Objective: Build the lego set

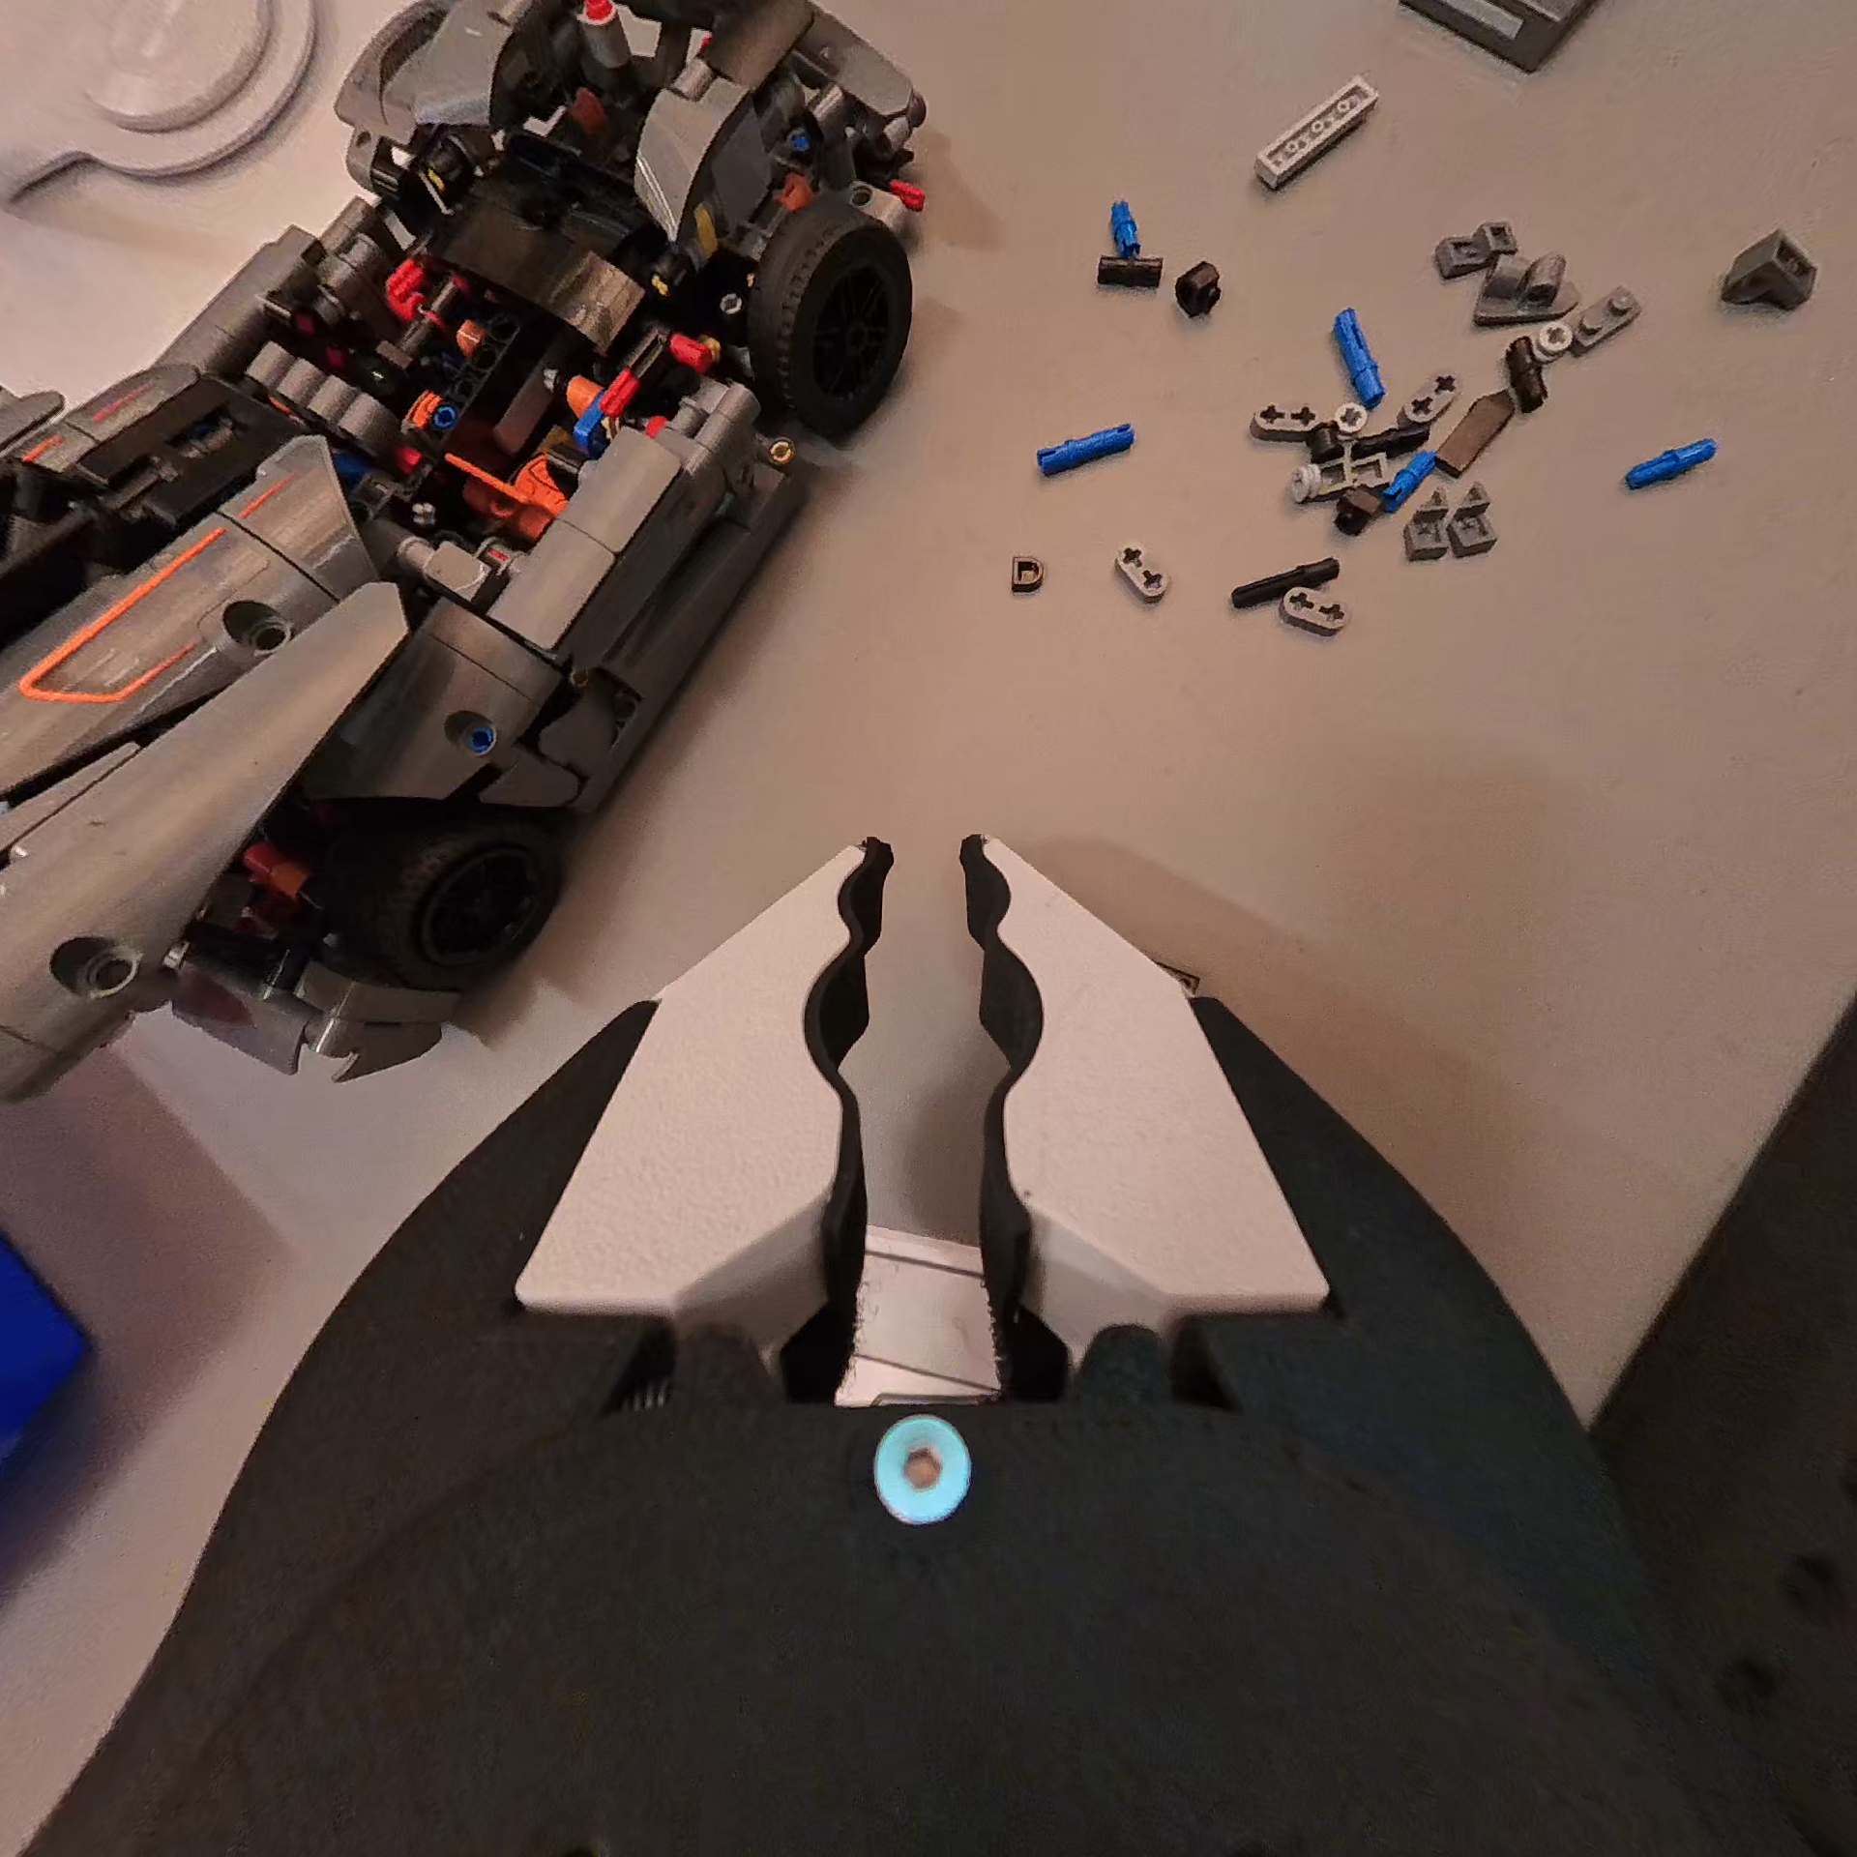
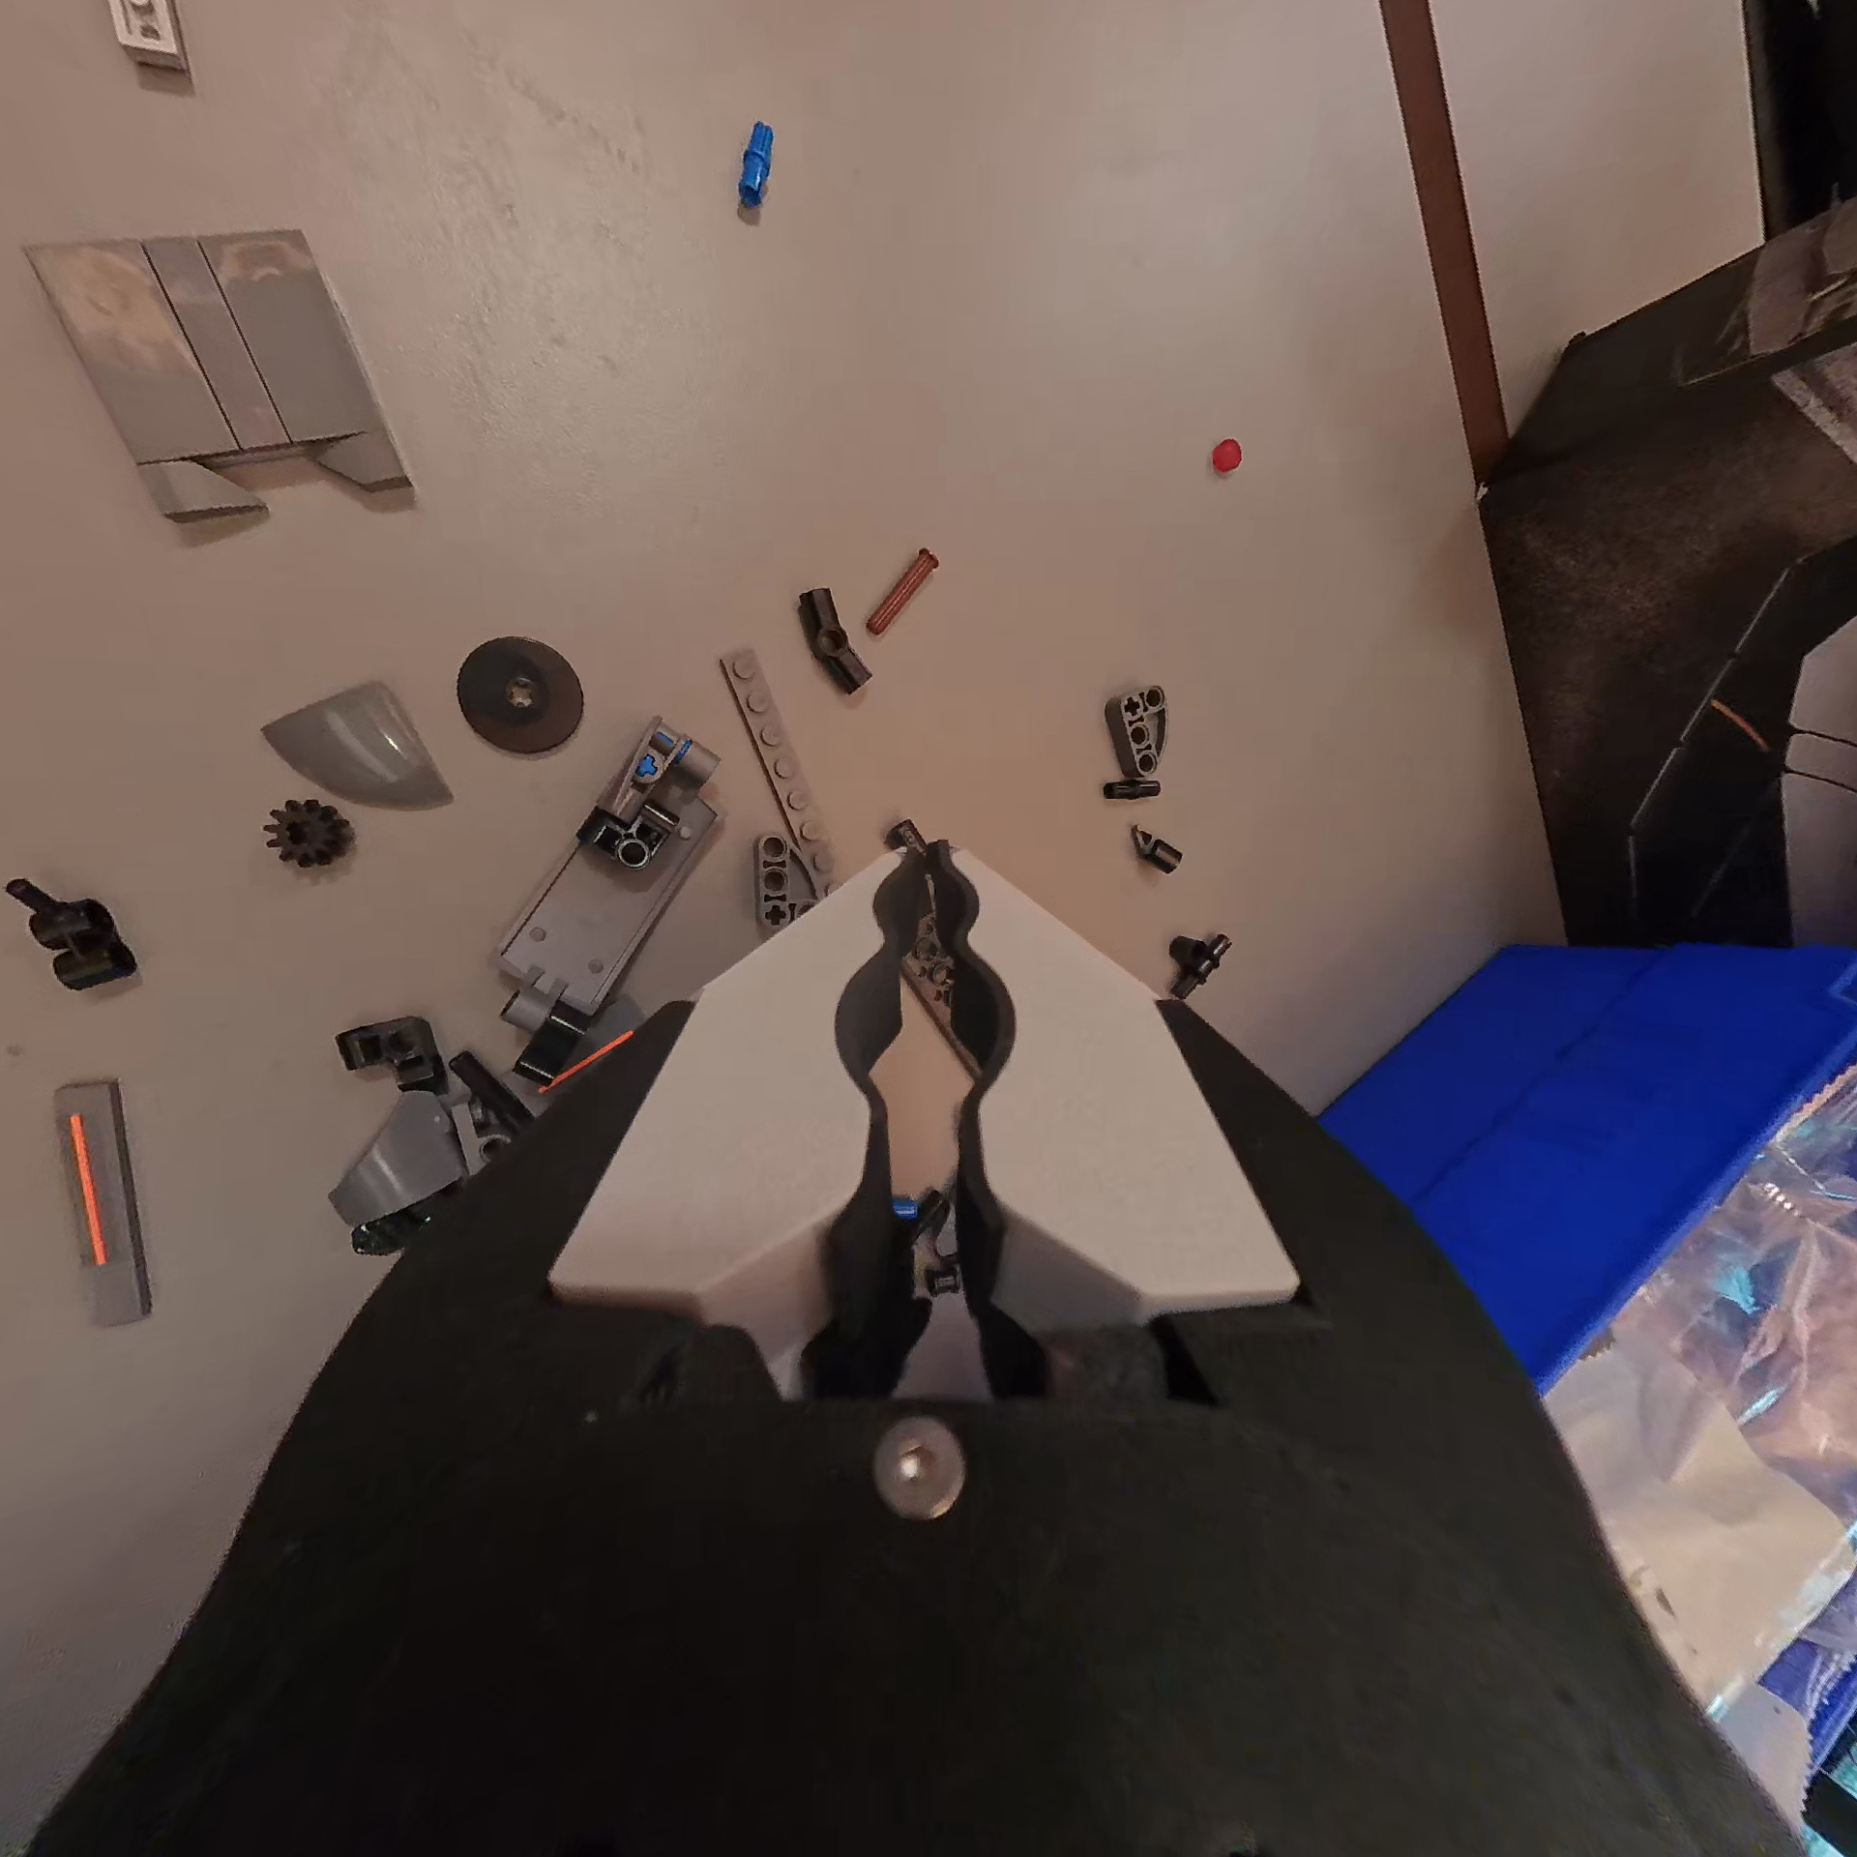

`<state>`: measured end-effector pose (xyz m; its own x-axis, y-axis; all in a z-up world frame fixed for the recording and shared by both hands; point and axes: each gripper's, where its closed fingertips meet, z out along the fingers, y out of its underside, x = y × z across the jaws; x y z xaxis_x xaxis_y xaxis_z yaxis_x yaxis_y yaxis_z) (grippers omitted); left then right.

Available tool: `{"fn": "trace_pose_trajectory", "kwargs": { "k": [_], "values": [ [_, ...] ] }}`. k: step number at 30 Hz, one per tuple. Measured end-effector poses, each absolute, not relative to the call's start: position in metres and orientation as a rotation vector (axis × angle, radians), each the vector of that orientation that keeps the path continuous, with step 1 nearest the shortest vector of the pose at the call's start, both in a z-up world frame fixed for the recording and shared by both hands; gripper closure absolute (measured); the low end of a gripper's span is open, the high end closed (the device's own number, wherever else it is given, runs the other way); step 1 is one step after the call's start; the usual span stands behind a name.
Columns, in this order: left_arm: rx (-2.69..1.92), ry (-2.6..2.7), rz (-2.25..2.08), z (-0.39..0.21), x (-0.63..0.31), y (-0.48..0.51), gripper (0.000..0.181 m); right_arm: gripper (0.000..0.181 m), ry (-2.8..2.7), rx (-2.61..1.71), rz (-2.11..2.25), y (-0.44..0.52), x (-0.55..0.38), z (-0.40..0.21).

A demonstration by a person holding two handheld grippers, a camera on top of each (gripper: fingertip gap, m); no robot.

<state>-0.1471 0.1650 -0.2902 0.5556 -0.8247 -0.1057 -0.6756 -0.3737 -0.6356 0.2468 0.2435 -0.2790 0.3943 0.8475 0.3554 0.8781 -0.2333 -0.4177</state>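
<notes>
A part-built dark grey lego car with black wheels and orange lines lies at the left of the left wrist view. My left gripper hovers over bare table to the right of the car's nearer wheel, jaws a little apart and empty. Loose blue pins and grey and black small parts lie at the upper right. My right gripper is shut on a thin dark grey lego piece with holes. The piece shows between the pads, and a black end sticks out past the fingertips.
Around the right gripper lie a long grey plate, a grey panel assembly, a black disc, a gear and flat grey panels. A blue bin and a dark box stand at the right. The table edge runs close by. Some 40 cm of space lies between my two pairs of fingers.
</notes>
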Motion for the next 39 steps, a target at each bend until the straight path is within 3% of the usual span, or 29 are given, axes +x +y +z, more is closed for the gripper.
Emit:
{"fn": "trace_pose_trajectory", "kwargs": {
  "k": [39],
  "values": [
    [-2.127,1.284,-0.347,-0.297,-0.130,0.158,0.168,0.179,-1.269,-2.036,-0.127,0.264,0.259,-0.247]
  ]
}}
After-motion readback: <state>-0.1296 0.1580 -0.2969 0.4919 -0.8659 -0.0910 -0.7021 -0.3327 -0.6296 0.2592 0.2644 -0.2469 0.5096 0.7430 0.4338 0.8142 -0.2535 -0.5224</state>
